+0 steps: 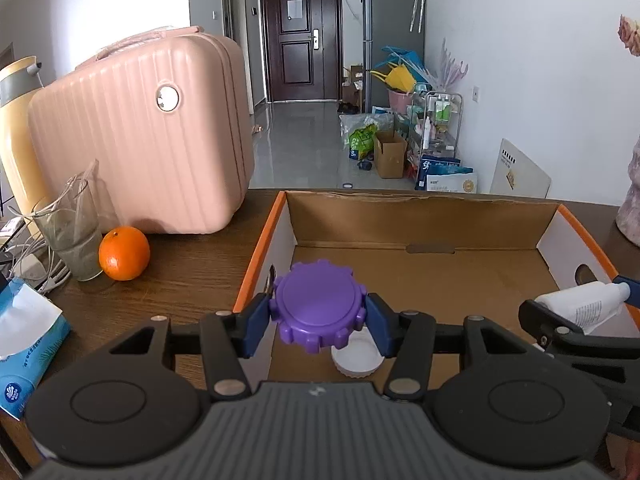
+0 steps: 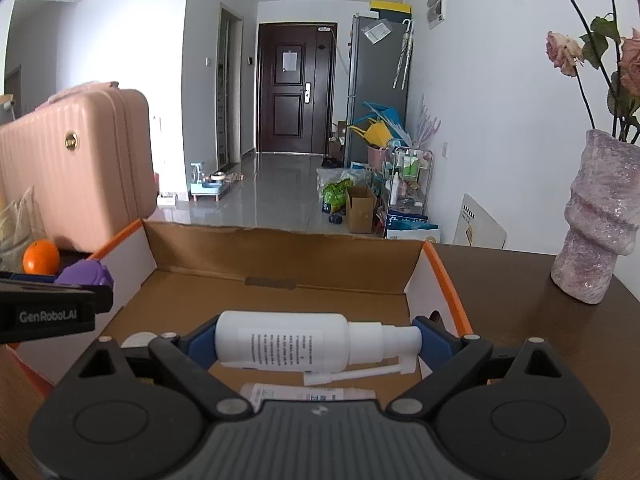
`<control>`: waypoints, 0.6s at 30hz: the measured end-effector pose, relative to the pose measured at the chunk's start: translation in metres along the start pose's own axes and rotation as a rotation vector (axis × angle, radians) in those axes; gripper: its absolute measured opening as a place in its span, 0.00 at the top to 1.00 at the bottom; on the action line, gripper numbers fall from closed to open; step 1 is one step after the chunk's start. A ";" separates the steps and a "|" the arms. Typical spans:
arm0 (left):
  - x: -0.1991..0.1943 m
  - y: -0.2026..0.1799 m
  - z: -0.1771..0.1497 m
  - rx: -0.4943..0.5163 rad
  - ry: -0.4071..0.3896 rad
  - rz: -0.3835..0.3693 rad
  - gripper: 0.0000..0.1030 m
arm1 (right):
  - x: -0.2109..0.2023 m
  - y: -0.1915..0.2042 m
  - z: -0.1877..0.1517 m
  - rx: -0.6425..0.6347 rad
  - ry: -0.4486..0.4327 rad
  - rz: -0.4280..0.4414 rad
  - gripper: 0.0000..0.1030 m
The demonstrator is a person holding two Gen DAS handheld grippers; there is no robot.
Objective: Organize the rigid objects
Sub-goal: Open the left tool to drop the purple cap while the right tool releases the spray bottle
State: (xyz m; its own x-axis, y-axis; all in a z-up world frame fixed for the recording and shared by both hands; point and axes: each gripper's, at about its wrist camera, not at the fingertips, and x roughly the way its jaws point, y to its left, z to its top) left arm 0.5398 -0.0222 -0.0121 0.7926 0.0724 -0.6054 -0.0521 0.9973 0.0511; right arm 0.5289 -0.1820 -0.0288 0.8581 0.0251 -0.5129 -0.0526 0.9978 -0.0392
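Now left hand-held gripper [image 1: 318,314] pinches purple lid [image 1: 318,308]; right hand-held gripper [image 2: 316,344] pinches spray bottle [image 2: 288,342]

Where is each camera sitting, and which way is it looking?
Left wrist: sits on the left gripper, looks along its fingers at the purple ridged plastic lid they pinch.
Right wrist: sits on the right gripper, looks along its fingers at the white plastic spray bottle they clamp.
Shared: the open cardboard box with orange edges, round orange fruit, pink ribbed suitcase, dark door.
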 end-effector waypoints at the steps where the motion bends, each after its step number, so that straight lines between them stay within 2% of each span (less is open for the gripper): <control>1: 0.000 -0.001 -0.001 0.005 -0.001 0.000 0.48 | 0.002 0.001 0.000 -0.008 0.012 0.001 0.06; 3: -0.001 -0.001 -0.002 0.009 -0.002 0.007 0.46 | 0.005 0.001 -0.002 -0.019 0.035 -0.009 0.06; 5: -0.001 -0.001 -0.001 0.011 -0.003 0.005 0.39 | 0.007 0.000 -0.002 -0.009 0.051 -0.008 0.06; 7: -0.003 0.000 -0.001 0.012 -0.011 0.013 0.18 | 0.009 -0.003 -0.002 0.008 0.061 -0.008 0.05; 9: -0.007 -0.001 -0.001 0.013 -0.030 0.022 0.13 | 0.010 -0.005 -0.001 0.026 0.066 -0.015 0.02; 12: -0.013 0.000 0.000 0.001 -0.048 0.015 0.00 | 0.009 -0.008 -0.002 0.042 0.066 -0.020 0.00; 18: -0.018 0.001 0.001 -0.006 -0.060 0.008 0.00 | 0.005 -0.008 0.000 0.046 0.054 -0.015 0.00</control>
State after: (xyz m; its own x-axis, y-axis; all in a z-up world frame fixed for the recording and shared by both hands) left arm 0.5263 -0.0221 0.0001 0.8273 0.0797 -0.5560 -0.0621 0.9968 0.0505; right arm 0.5335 -0.1895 -0.0316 0.8296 0.0081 -0.5584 -0.0152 0.9999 -0.0081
